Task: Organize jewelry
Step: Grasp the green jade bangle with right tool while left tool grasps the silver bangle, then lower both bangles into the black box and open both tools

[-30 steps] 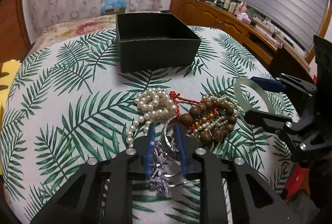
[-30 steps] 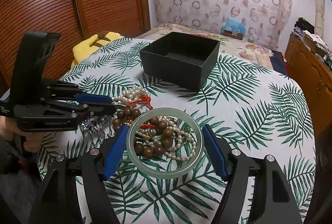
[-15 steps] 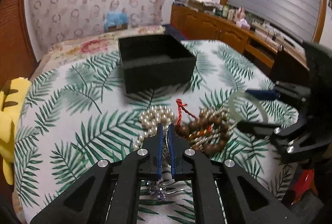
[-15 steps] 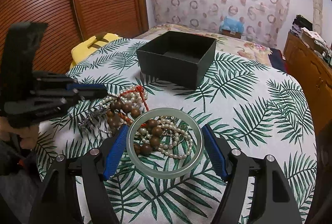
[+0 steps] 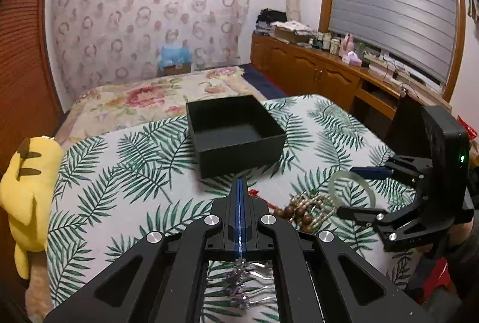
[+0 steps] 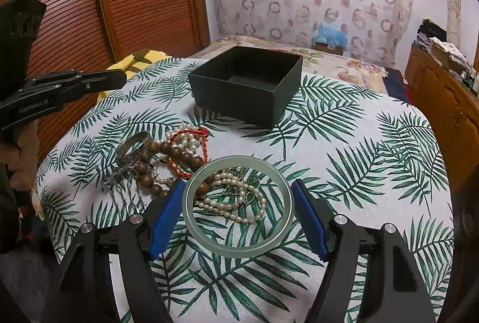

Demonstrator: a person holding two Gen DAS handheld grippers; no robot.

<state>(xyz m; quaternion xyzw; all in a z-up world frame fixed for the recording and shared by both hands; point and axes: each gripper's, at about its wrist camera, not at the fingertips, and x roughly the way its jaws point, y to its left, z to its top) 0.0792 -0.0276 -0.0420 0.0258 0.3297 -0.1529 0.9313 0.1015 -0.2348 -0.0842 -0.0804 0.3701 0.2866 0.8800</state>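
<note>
A heap of jewelry lies on the leaf-print cloth: pearl strands (image 6: 182, 140), brown wooden beads (image 6: 173, 153), a red cord (image 6: 203, 143), a silver cuff (image 6: 134, 143) and a silver hair comb (image 6: 122, 176). My right gripper (image 6: 238, 210) is shut on a pale green bangle (image 6: 236, 245), held level above the heap; the bangle also shows in the left wrist view (image 5: 350, 188). My left gripper (image 5: 240, 188) is shut and empty, raised above the table; the comb (image 5: 239, 290) lies below it. The open black box (image 5: 236, 131) stands behind the heap.
A yellow plush toy (image 5: 27, 188) lies at the table's left edge. A bed with floral cover (image 5: 143, 98) is behind the table. A wooden cabinet (image 5: 329, 77) with clutter runs along the right wall.
My left gripper closed its fingers and rose up and back from the heap, leaving the comb and cuff on the cloth. The right gripper kept holding the bangle nearly still.
</note>
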